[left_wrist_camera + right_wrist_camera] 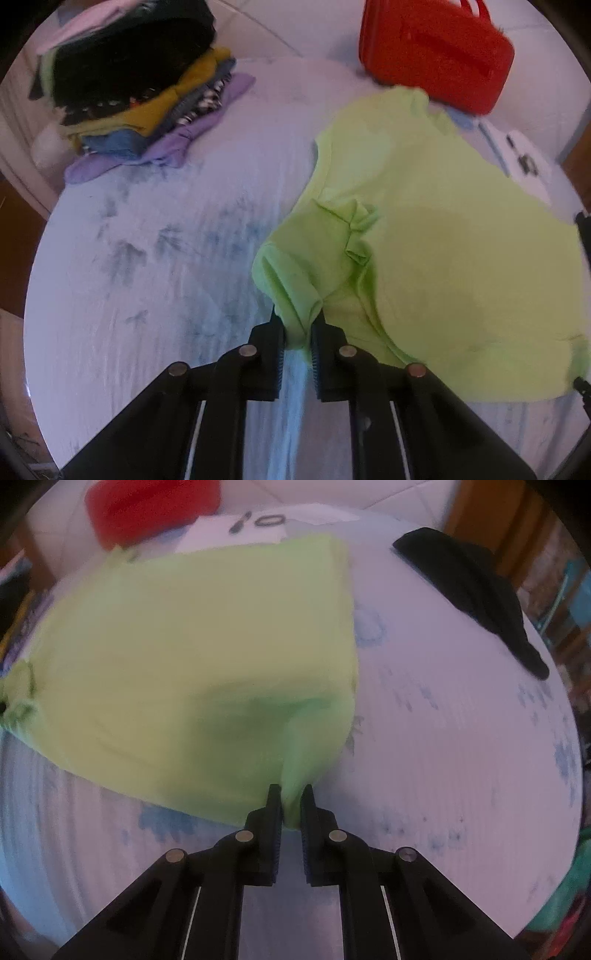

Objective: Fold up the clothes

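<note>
lime green shirt (443,221) spread over the desk (147,258), centre-right of left view. left gripper (297,325) fingers pinching its near sleeve edge; right gripper (291,801) fingers pinching a near corner. looks mid-fold, both corners lifted. next likely carry both together across, keep edges level. folded pile (147,99) upper left.

Soft, even daylight fills the room, with no hard glare. Both fisheye views bulge strongly and fade to black at the rim. The right wrist view is smeared with blur across the lime shirt (192,646); a dim shadow sits in its fold. The red case (436,51) looks soft and oversaturated.
</note>
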`<state>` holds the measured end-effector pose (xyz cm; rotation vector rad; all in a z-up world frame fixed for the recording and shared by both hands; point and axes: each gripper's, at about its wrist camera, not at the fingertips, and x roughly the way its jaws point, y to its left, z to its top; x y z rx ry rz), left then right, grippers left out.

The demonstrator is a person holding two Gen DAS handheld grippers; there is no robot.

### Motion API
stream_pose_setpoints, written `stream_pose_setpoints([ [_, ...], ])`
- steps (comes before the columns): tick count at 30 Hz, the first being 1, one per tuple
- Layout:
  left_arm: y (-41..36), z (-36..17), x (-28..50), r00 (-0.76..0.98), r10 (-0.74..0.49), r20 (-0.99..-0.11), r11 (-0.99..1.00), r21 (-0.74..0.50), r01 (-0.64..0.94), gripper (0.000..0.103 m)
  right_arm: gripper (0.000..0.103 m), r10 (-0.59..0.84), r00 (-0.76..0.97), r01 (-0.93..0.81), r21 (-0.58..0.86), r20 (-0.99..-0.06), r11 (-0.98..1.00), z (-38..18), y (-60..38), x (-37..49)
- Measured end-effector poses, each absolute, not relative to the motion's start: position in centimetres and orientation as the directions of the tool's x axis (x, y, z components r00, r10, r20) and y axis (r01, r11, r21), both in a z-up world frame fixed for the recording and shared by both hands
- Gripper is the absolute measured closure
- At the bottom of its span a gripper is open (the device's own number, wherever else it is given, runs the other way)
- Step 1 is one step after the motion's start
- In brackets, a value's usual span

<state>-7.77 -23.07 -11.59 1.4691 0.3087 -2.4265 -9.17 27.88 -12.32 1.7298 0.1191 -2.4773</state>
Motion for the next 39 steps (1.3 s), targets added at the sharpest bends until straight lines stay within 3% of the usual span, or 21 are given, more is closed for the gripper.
stream_pose_setpoints([
  [6,-22.7,-7.7,-4.6,-0.447,-0.093,-0.890,-0.942,-0.066,0.328,0.091,0.094,-0.205,-0.392,0.072,0.192,-0.897,-0.979,-7.7,32.8,-7.7],
  [11,-20.5,-7.7,-0.7,-0.369,-0.048,-0.928,-0.944,-0.078,0.320,0.091,0.094,-0.212,-0.392,0.061,0.204,-0.896,-0.977,-5.1,35.3,-6.1],
  [15,-19.0,-12.5,1.8,-0.222,-0.019,-0.975,-0.954,-0.049,0.296,0.085,0.094,-0.181,-0.274,0.048,0.174,-0.945,-0.984,-7.3,36.7,-4.5],
  [18,-18.8,-12.6,2.7,-0.212,-0.079,-0.974,-0.959,0.016,0.284,0.077,0.083,-0.049,-0.215,0.024,0.045,-0.975,-0.999,-9.8,36.5,-4.1],
  [20,-19.1,-10.8,3.2,-0.262,-0.117,-0.958,-0.959,0.041,0.280,0.068,0.071,0.120,-0.252,0.030,-0.132,-0.960,-0.991,-9.5,36.0,-3.9],
  [23,-19.7,-7.4,3.7,-0.381,-0.135,-0.914,-0.959,0.023,0.283,0.044,0.069,0.015,-0.360,0.126,-0.064,-0.933,-0.990,-7.0,32.7,-4.4],
  [28,-19.0,-6.6,2.8,-0.484,-0.049,-0.874,-0.976,-0.061,0.209,0.043,0.069,-0.239,-0.411,0.388,0.068,-0.880,-0.919,-5.6,23.1,-3.4],
  [30,-18.5,-7.5,2.0,-0.489,0.006,-0.873,-0.984,-0.091,0.151,0.043,0.078,-0.353,-0.384,0.509,0.123,-0.853,-0.852,-5.7,18.2,-2.6],
  [31,-18.4,-8.1,1.6,-0.486,0.027,-0.874,-0.988,-0.099,0.122,0.043,0.088,-0.405,-0.365,0.565,0.146,-0.838,-0.812,-5.8,15.7,-2.2],
  [39,-18.7,-12.1,0.3,-0.413,0.149,-0.899,-0.987,-0.160,-0.006,0.043,0.088,-0.490,-0.269,0.735,0.152,-0.829,-0.660,-9.7,4.0,2.6],
])
